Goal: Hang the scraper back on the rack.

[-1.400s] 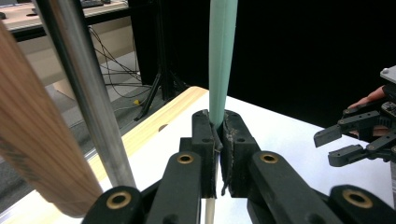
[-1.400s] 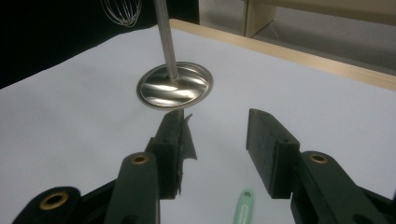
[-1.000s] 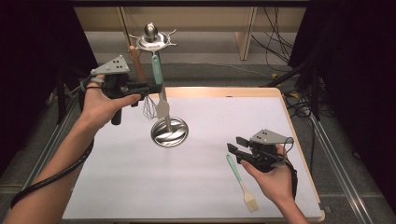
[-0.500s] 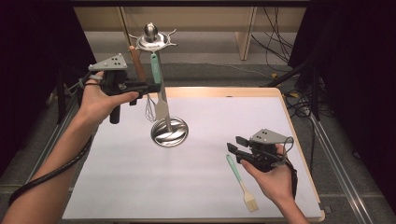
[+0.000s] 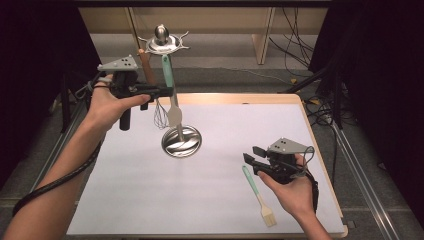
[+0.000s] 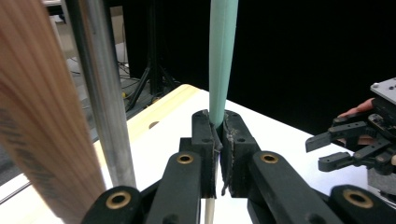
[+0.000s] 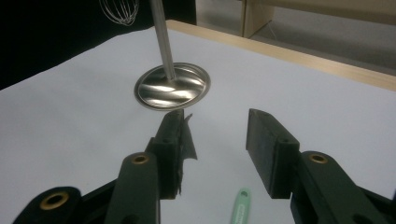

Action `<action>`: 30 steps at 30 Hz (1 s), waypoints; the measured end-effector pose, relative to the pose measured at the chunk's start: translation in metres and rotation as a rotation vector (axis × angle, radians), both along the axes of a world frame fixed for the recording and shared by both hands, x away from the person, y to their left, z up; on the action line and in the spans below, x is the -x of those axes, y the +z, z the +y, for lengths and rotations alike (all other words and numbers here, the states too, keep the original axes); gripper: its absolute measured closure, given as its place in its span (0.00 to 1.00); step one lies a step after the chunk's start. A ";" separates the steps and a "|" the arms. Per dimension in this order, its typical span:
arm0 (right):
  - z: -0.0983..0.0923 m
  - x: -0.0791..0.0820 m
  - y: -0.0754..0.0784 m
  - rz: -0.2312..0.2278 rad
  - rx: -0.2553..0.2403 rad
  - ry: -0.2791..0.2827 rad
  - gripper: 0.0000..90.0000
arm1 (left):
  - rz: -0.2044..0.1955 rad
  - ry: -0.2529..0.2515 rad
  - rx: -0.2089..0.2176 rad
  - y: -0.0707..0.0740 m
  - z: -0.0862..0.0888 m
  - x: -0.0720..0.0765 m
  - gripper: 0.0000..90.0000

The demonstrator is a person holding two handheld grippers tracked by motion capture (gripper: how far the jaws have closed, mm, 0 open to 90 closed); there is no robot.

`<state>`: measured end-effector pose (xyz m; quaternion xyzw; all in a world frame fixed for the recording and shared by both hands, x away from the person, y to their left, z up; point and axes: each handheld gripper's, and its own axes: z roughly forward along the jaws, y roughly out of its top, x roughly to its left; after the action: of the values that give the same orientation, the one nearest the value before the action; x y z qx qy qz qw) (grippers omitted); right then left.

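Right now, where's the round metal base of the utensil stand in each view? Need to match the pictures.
High view: round metal base sits left of centre on the white table, below the hanging green-handled spatula.
Left gripper view: I can't make out the base; the thin metal pole rises at left.
Right gripper view: base upper centre, beyond the jaws.
Shared landmark: the pole.

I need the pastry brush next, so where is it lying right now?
In the high view the pastry brush lies flat on the white table at the front right, just left of the right claw, bristles toward the person.
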<state>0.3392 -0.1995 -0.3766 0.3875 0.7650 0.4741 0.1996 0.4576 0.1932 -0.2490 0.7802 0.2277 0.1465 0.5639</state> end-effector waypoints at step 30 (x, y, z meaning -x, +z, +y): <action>-0.008 -0.011 -0.003 0.144 0.029 -0.122 0.72 | -0.085 0.304 0.197 0.012 0.022 0.041 0.87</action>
<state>0.3500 -0.2076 -0.3799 0.4636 0.7591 0.4209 0.1782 0.4165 0.2153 -0.2373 0.6710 0.3321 0.2396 0.6181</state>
